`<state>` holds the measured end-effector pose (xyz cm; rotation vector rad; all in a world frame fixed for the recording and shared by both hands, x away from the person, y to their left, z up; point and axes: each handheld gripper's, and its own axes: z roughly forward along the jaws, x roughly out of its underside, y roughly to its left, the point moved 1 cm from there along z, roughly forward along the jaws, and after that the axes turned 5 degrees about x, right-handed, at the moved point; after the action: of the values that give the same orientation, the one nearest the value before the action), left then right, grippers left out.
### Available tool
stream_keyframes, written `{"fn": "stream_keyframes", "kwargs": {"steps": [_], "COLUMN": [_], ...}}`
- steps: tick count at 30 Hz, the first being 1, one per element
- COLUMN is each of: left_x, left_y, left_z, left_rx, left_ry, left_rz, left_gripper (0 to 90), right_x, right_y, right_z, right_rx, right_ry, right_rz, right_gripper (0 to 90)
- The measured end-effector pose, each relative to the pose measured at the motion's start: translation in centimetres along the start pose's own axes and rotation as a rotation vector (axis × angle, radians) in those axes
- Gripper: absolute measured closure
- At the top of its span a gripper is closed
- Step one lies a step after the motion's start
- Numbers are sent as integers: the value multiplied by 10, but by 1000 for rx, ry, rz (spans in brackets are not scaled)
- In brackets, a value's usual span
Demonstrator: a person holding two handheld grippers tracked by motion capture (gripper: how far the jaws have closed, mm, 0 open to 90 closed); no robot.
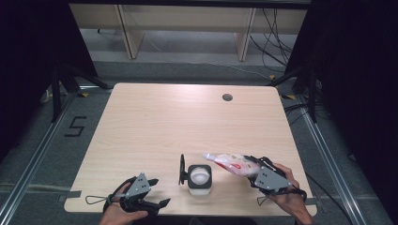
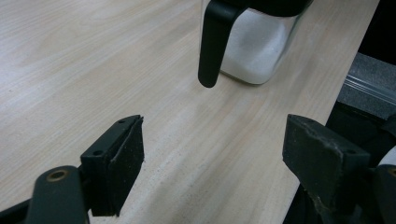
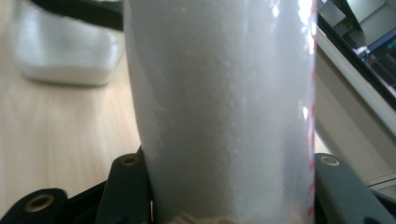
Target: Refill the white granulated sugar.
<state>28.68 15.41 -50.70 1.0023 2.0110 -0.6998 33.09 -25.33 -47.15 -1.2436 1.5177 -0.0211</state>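
In the lower right of the high view, the right gripper is clamping a bag of white grains, which is pointing left toward the clear jar near the bottom centre of the table. The jar's black lid is standing open on its left — probably hinged, though the view is small. At lower left, the left gripper is resting with jaws spread wide, grasping nothing.

Far tabletop apparently free beyond jar
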Motion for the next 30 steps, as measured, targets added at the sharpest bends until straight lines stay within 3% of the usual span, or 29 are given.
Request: {"fn": "stream_keyframes", "kwargs": {"steps": [2, 7, 11, 12, 13, 17, 30], "left_x": [-1, -1, -1, 0, 0, -1, -1], "left_y": [2, 1, 2, 0, 1, 0, 1], "left_z": [-1, -2, -2, -2, -2, -3, -4], "left_rx": [3, 0, 2, -3, -9, 1, -8], "left_ry": [6, 13, 6, 2, 18, 6, 7], "left_rz": [30, 20, 41, 8, 25, 15, 25], "left_gripper": [202, 202, 202, 202, 202, 202, 202], "right_x": [2, 7, 12, 14, 16, 23, 30], "right_y": [-3, -8, -8, -8, -8, -10, -15], "right_z": [6, 24, 30, 31, 32, 32, 32], "right_rx": [-9, -45, -64, -66, -71, -68, -56], "right_ry": [-10, -34, -20, -16, -16, -31, -33], "right_rz": [57, 137, 150, 155, 177, 249, 293], "right_gripper": [526, 529, 531, 532, 533, 534, 534]}}
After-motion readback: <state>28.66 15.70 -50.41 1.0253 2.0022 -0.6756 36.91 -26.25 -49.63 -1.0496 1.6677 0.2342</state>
